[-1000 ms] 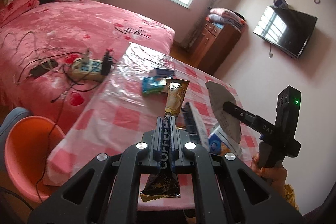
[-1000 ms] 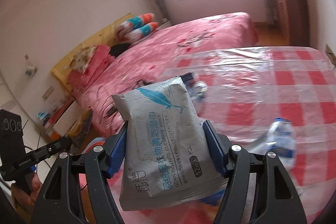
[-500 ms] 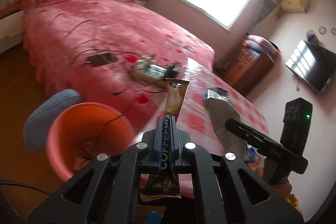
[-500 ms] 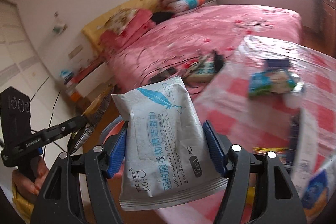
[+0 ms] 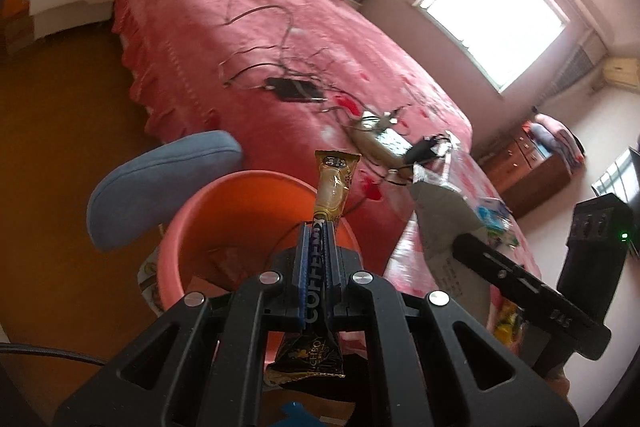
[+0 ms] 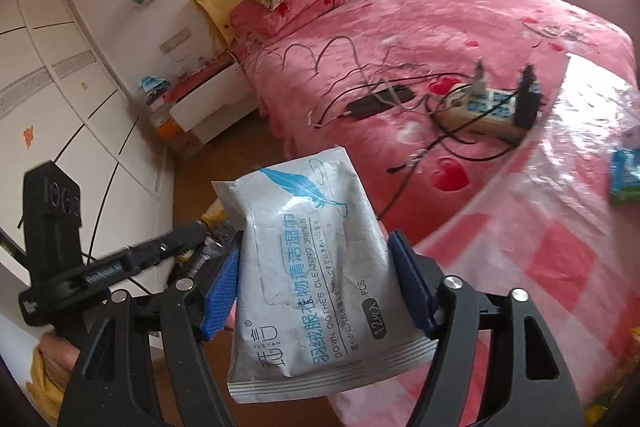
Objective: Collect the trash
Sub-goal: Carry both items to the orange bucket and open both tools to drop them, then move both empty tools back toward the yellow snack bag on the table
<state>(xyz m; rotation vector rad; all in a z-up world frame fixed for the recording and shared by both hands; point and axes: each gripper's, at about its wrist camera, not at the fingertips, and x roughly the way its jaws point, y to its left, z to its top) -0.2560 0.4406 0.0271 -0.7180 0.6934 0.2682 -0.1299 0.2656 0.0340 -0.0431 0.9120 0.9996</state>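
My left gripper (image 5: 317, 227) is shut on a gold and black coffee sachet (image 5: 333, 187) and holds it above the orange bin (image 5: 208, 227). My right gripper (image 6: 316, 259) is shut on a white wet-wipes packet (image 6: 308, 267), held in the air left of the table. The same packet (image 5: 440, 215) and the right gripper show at the right of the left wrist view. The left gripper (image 6: 200, 231) shows at the left of the right wrist view, its sachet mostly hidden behind the packet.
A blue stool (image 5: 160, 191) stands beside the bin. The pink bed (image 5: 280, 39) carries cables, a phone and a power strip (image 6: 488, 111). The table with a red checked cloth (image 6: 560, 247) holds a blue-green packet (image 6: 624, 179).
Both grippers have swung left, away from the table and toward the floor beside the bed. The orange bin now lies right under the left gripper. Both still hold their items.
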